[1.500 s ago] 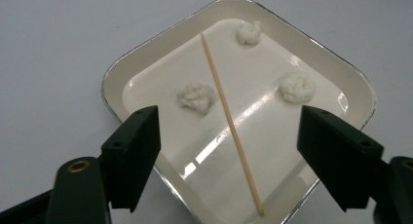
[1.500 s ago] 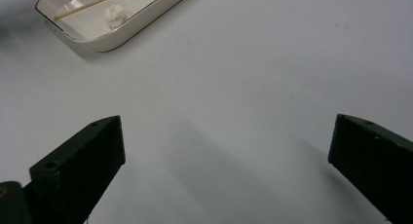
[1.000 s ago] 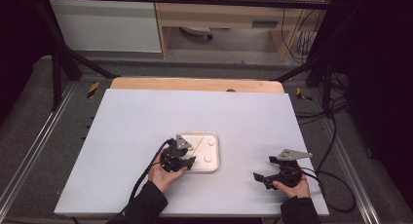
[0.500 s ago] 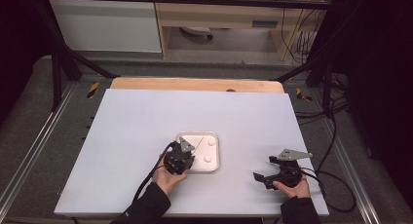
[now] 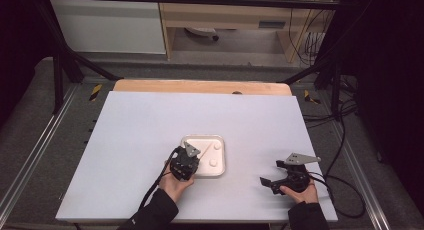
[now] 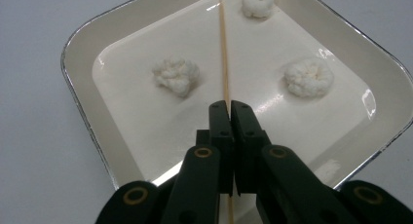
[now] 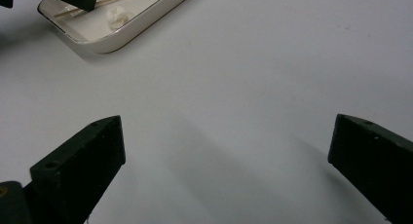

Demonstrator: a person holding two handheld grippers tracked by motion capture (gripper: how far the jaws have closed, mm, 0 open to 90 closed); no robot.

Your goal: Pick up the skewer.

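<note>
Tabletop dish (image 6: 85, 107): skewer (image 6: 223, 53) between left gripper (image 6: 229, 109).

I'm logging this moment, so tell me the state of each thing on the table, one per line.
Left gripper: shut on the skewer, above the dish.
Skewer: thin wooden stick, pinched between the fingers.
Dish: flat on the table.
Cauliflower pieces: three, loose in the dish.
Right gripper: open, nothing between its fingers.
</note>
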